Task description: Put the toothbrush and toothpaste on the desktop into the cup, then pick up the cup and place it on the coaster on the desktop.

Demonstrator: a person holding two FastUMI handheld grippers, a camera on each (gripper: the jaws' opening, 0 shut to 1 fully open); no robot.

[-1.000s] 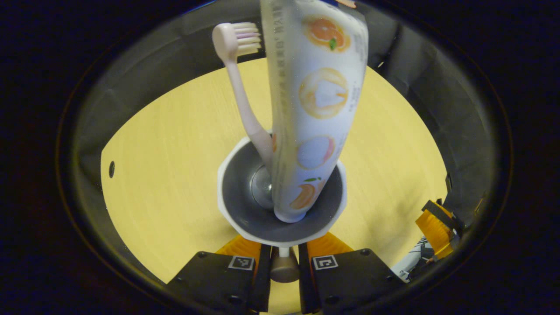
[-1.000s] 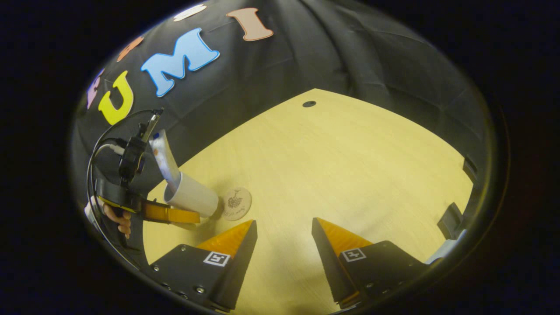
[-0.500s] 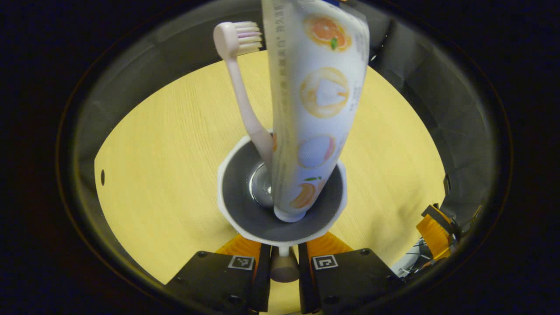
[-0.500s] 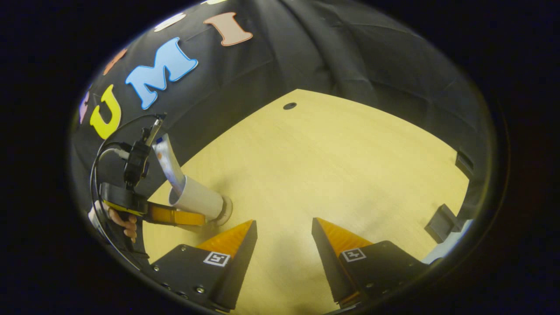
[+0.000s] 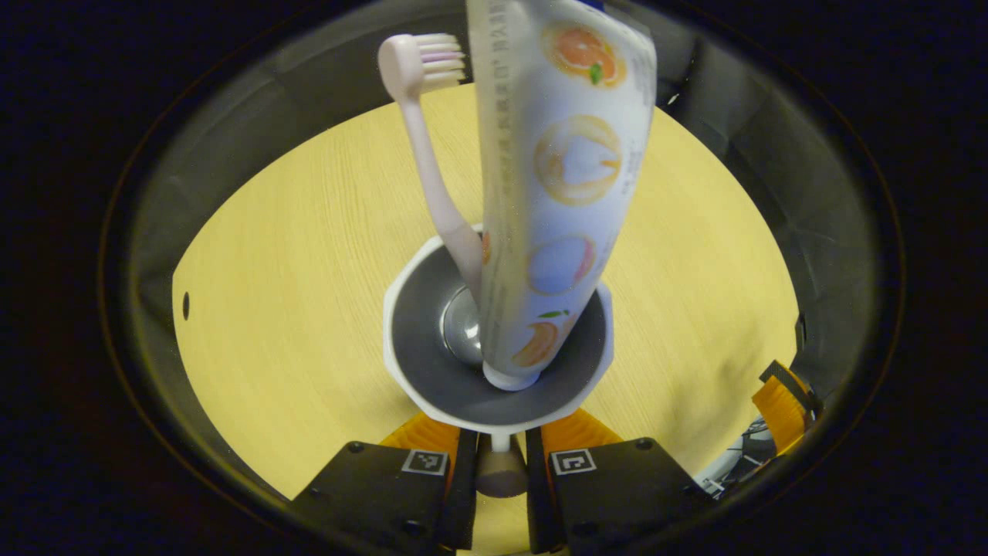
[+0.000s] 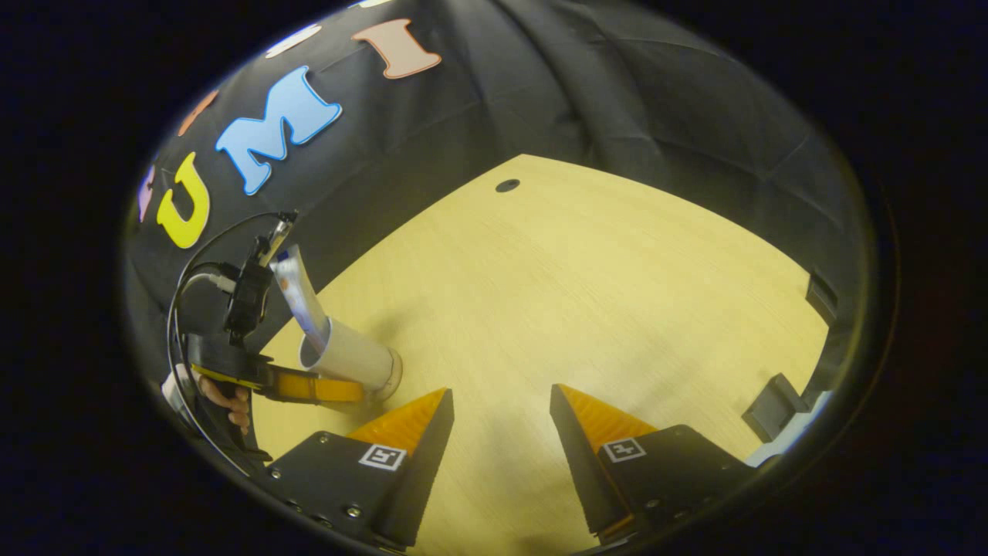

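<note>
In the left gripper view a white cup (image 5: 432, 394) with a grey inside sits just past my fingers. A pink toothbrush (image 5: 432, 177) and a white toothpaste tube (image 5: 567, 193) with orange fruit prints stand in it. My left gripper (image 5: 499, 432) is shut on the cup's near side. In the right gripper view the cup (image 6: 355, 359) sits at the left on the round coaster (image 6: 396, 374), of which a thin edge shows. The left gripper (image 6: 309, 386) and a hand (image 6: 224, 398) hold it. My right gripper (image 6: 500, 401) is open over bare wood, right of the cup.
The light wooden desktop (image 6: 617, 270) has a small cable hole (image 6: 507, 185) near its far edge. A small black block (image 6: 768, 401) sits at the desktop's right edge. Black cloth walls close in the desk. The right gripper (image 5: 779, 405) shows at the lower right of the left gripper view.
The left gripper carried the cup sideways over the coaster and lowered it; the coaster, in full view beside the cup a second ago, now lies under it. The right gripper stayed open.
</note>
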